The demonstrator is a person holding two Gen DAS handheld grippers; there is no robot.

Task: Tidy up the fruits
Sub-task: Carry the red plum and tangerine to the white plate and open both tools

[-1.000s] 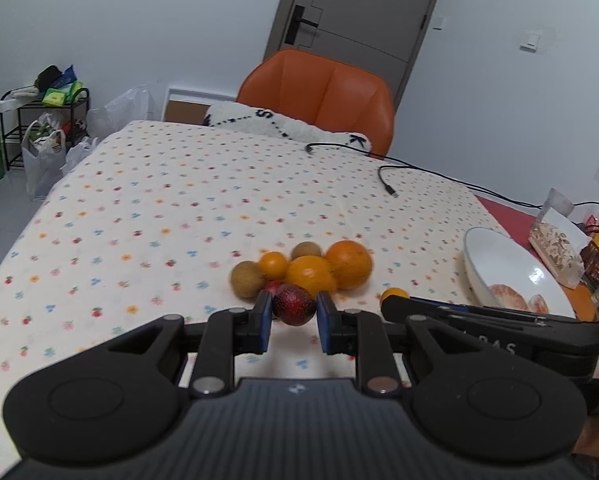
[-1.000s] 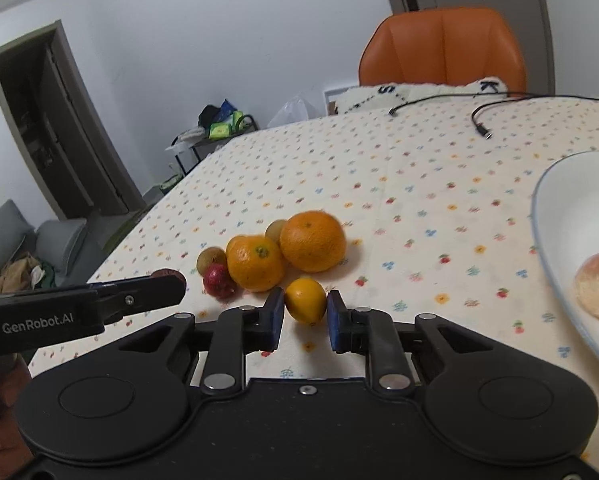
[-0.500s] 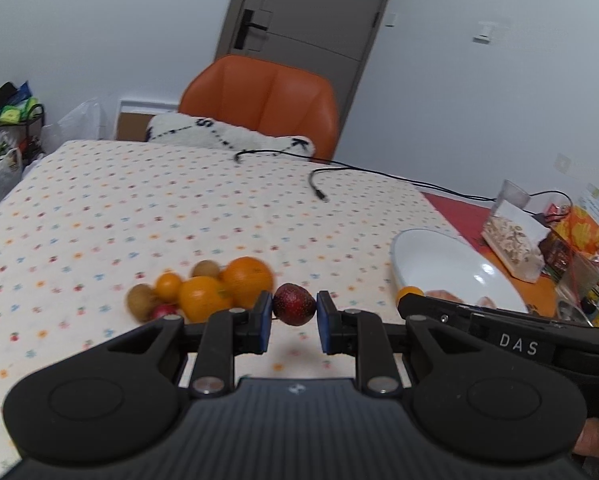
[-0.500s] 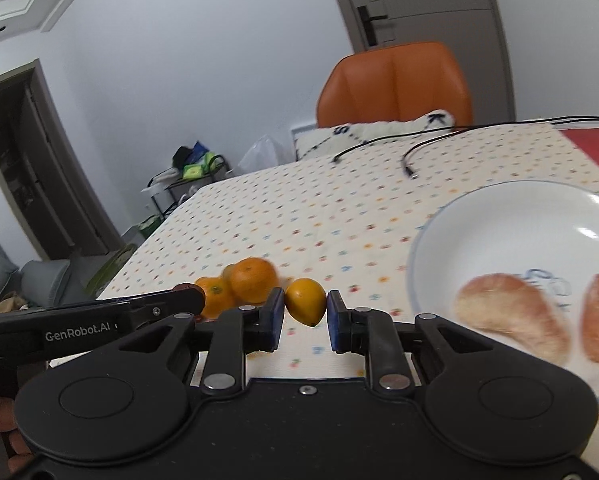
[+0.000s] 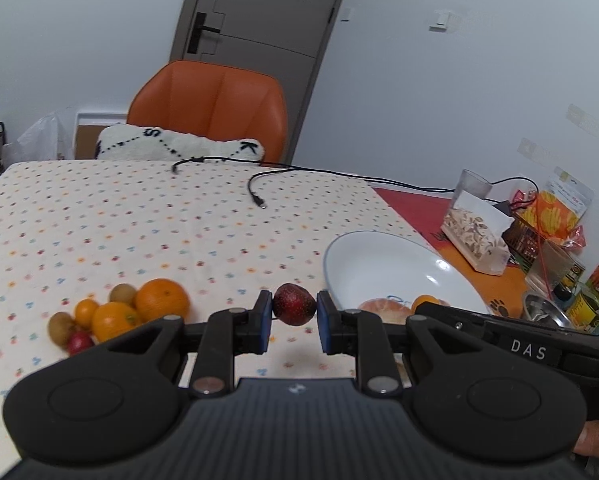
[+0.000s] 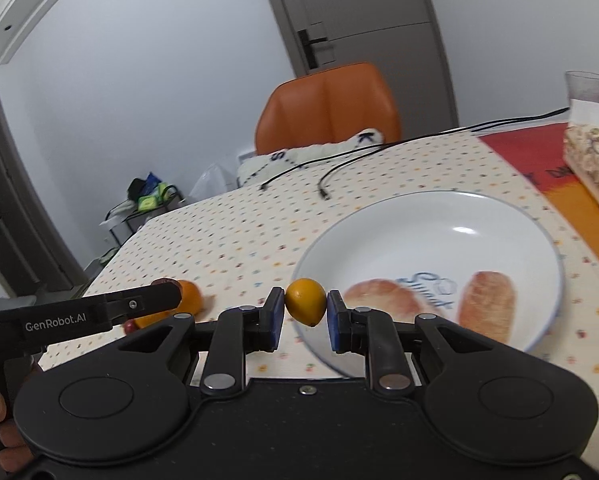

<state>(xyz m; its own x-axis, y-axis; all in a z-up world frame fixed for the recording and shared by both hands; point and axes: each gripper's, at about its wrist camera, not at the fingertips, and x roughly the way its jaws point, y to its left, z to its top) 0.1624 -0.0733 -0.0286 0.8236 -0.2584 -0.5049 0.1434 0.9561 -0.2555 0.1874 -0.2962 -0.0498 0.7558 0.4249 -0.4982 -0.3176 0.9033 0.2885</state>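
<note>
The left tongs point(image 5: 290, 322) pinch a dark red plum point(image 5: 294, 304) above the desk point(image 5: 139, 220), beside the white plate point(image 5: 379, 264). The right tongs point(image 6: 305, 322) clamp a small yellow-orange citrus point(image 6: 305, 300) over the plate's point(image 6: 419, 232) near rim. Two pomelo segments point(image 6: 485, 300) lie in it.

Dark red speckled plum point(image 5: 294, 305) pinched aloft at centre, small yellow-orange kumquat point(image 6: 305, 301) pinched over white plate point(image 6: 539, 236) rim at 9 o'clock, two pale pomelo segments point(image 6: 486, 304) inside, oranges point(image 5: 161, 299), kiwis point(image 5: 123, 291), red fruit clustered at 8 o'clock.
</note>
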